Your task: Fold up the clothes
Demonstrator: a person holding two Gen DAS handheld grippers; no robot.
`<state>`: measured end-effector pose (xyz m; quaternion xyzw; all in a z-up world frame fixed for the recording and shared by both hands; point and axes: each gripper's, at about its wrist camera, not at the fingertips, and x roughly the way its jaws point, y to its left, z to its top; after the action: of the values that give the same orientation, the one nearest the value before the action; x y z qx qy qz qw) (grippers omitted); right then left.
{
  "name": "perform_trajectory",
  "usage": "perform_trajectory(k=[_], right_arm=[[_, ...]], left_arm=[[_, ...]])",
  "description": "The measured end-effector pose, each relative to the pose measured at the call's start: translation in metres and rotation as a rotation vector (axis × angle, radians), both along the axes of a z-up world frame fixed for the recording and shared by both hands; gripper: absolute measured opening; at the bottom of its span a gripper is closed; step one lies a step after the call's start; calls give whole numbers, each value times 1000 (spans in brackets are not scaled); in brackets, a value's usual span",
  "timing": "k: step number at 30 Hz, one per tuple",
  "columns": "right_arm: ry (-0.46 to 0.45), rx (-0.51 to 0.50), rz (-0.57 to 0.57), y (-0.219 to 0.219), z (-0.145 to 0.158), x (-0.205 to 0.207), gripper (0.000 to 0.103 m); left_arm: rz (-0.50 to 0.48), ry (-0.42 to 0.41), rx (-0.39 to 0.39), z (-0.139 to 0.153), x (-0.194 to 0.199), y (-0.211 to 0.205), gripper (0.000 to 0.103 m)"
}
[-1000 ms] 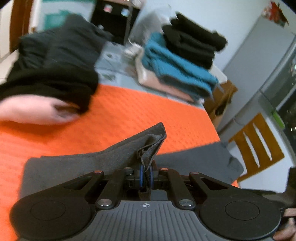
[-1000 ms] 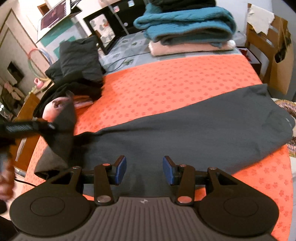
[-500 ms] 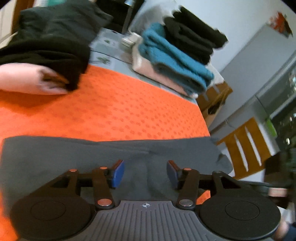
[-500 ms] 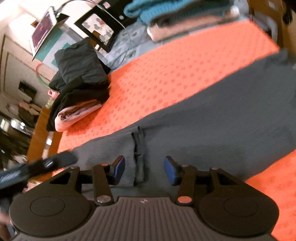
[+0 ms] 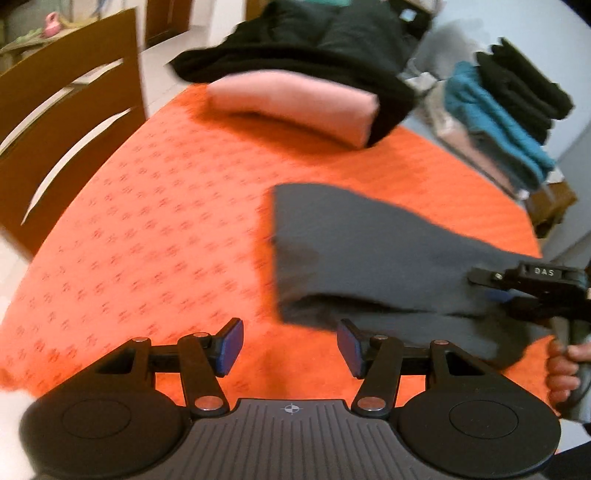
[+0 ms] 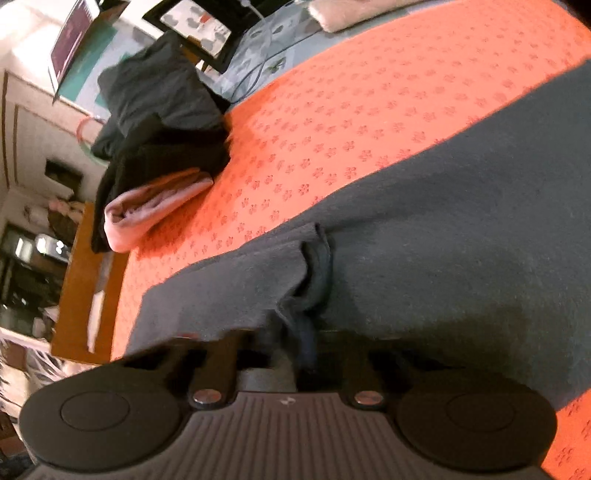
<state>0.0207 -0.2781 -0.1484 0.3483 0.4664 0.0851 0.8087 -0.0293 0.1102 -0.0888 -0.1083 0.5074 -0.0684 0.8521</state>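
Dark grey garment (image 5: 373, 254), folded flat

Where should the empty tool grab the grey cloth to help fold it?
Probably the near corner of the grey cloth, where its folded edge lifts slightly off the orange tablecloth. Come in low from the open tablecloth side, so one finger slides under that lifted edge. The left tool is open with nothing between its fingers; the right tool already pinches the cloth farther along.

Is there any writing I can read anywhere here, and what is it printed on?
"DAS": white letters on top of the black right gripper, seen from the left wrist.
Screen or poster top left in the right wrist view: too blurred to read.
Framed picture: shapes only, no readable text.
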Motion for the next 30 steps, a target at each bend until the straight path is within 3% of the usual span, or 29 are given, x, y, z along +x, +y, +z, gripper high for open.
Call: perform_trajectory(k=[5,9,17,22,28,30], right_arm=[[-57,-60,-32,-21,34,-9,5],[-33,-115,-44,-51,48,-13,5],[21,-130,-52,-79,34,-9,6],[26,-190,-49,-73,26,-2,6],[40,-266,-20,-68,6,6,8],[27,-296,1,-66,11,6,13]], left_arm=[[-41,-25,40,1,7,-3,59],[-96,-45,22,2,17,-13,59],[-156,-119,-70,15,40,-39,58],[-245,-153,-68,13,50,-62,47],[-261,-33,13,-31,64,-75,39],[-231,-38,-8,-31,65,-72,38]])
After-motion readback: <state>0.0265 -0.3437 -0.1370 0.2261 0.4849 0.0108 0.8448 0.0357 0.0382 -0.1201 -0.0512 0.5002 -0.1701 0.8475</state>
